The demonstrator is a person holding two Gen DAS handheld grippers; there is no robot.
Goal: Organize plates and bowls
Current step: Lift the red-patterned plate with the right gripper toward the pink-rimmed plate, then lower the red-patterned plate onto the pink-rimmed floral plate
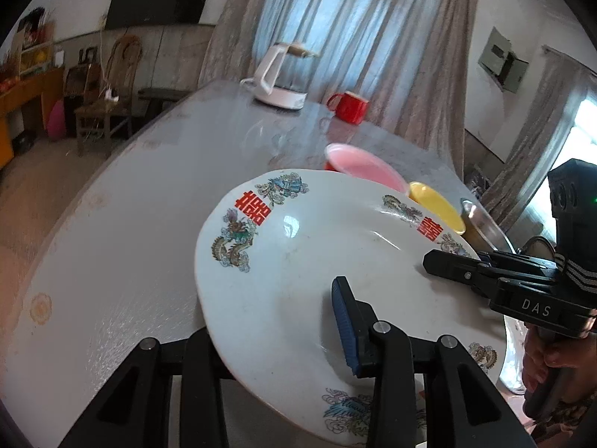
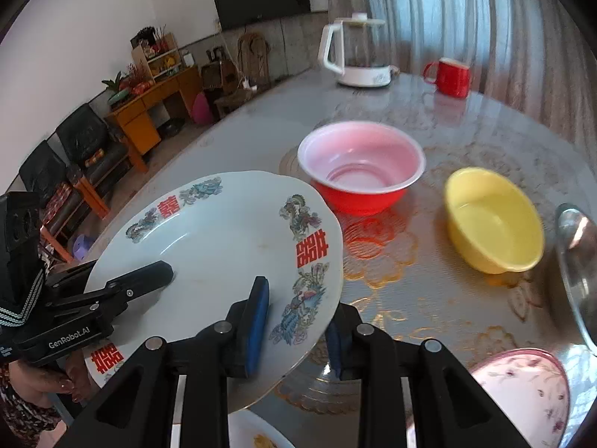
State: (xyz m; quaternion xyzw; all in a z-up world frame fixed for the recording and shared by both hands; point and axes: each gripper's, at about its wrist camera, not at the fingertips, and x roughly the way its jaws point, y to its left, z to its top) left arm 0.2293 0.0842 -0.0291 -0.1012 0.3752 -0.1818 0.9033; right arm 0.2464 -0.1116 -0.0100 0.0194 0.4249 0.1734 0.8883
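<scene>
A white plate (image 1: pixel 298 261) with dragon patterns and red characters hangs tilted above the table, held from two sides. My left gripper (image 1: pixel 272 321) is shut on its near rim, with one blue-padded finger on top and the other hidden beneath. My right gripper (image 2: pixel 298 306) is shut on the opposite rim (image 2: pixel 321 261), one pad above and one below. Each gripper also shows in the other view: the right gripper (image 1: pixel 440 261) and the left gripper (image 2: pixel 149 276). A red bowl (image 2: pixel 360 166) with a pink inside and a yellow bowl (image 2: pixel 492 220) stand on the table beyond.
Under the held plate lies another patterned plate (image 2: pixel 106 360). A pink floral bowl (image 2: pixel 522 399) and a shiny metal bowl (image 2: pixel 574 268) sit at the right. At the far side of the table (image 1: pixel 130 224) stand a white kettle (image 2: pixel 354 56) and a red mug (image 2: pixel 451 76).
</scene>
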